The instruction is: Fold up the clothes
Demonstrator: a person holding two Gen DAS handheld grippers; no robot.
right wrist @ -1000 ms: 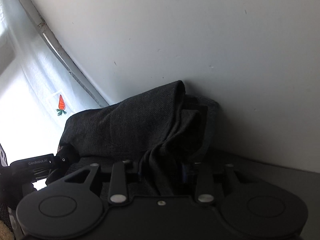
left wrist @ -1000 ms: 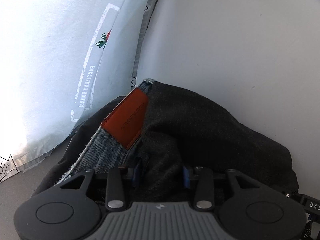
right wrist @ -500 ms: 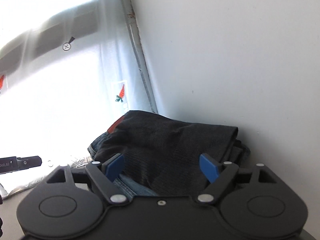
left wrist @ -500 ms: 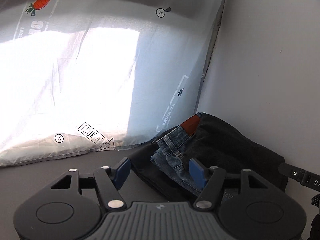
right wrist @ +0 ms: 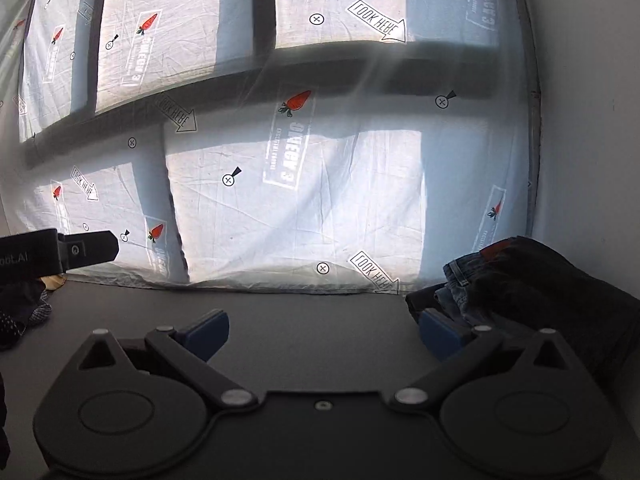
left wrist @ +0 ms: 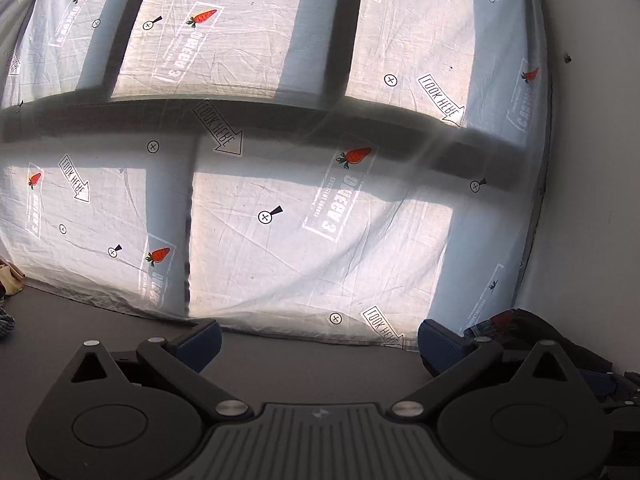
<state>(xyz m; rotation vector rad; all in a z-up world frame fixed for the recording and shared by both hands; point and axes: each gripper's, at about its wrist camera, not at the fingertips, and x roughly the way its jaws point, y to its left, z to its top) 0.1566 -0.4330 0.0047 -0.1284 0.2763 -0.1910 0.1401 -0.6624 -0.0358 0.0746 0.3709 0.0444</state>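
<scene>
A stack of folded clothes [right wrist: 532, 292], dark fabric over blue jeans with a red patch, lies in the far right corner against the white wall. It also shows at the right edge of the left wrist view [left wrist: 532, 328]. My right gripper [right wrist: 324, 332] is open and empty, to the left of the stack and apart from it. My left gripper [left wrist: 318, 344] is open and empty over the grey table, left of the stack. The left gripper's body [right wrist: 60, 254] shows at the left of the right wrist view.
A white printed sheet with carrots [left wrist: 300, 220] hangs along the back, over a window frame. A white wall [right wrist: 592, 140] stands on the right. A pile of loose clothes [right wrist: 24, 312] lies at the far left on the grey table [right wrist: 312, 312].
Both grippers let go of the dark garment, opened wide and drew back to the left. The stack now lies in the corner, apart from both.
</scene>
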